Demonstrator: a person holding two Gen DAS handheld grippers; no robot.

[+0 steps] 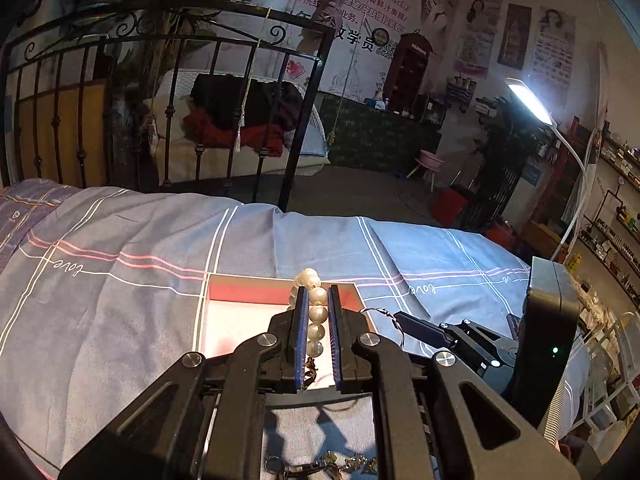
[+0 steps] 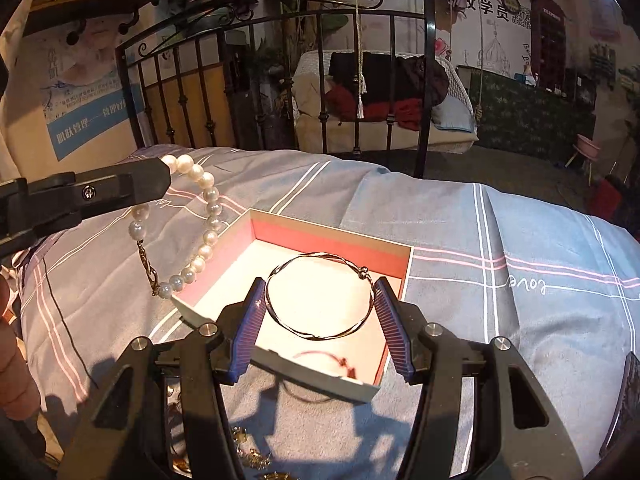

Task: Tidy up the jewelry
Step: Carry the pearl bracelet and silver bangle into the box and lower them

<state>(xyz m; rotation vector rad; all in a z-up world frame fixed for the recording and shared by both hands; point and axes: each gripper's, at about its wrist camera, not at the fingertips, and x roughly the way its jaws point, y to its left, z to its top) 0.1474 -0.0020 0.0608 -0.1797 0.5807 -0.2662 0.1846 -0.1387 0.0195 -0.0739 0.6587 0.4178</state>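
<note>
The left hand-held gripper (image 1: pixel 318 312) was closed almost fully on a white pearl bracelet (image 1: pixel 316 312), its blue ribbed pads pinching the strand from both sides. In the left wrist view the held beads ran in a line straight away from the camera, along the fingers, with the far end curling over past the fingertips. In the right wrist view the same bracelet (image 2: pixel 200 220) hung from the gripper tip as a loop, its long axis running downward to a dark metal clasp at the lower left end, which hung just beside the near left corner of a shallow rectangular cardboard box with a red inner wall and pale floor (image 2: pixel 332 240).

The right hand-held gripper (image 2: pixel 320 292) stood about half open, its pads bearing on the two sides of a thin twisted silver metal bangle (image 2: pixel 320 334). The bangle lay nearly flat between the fingers, above the box floor, its small ball-ended gap pointing away to the upper right.

The box sat on a blue-grey checked bedspread with pink and white stripes (image 2: pixel 520 320), one corner turned toward the right camera. A thin reddish ring (image 2: pixel 320 356) lay on its floor near the front wall. A tangle of gold-coloured jewellery (image 2: pixel 248 456) lay on the bedspread below the right gripper.
</note>
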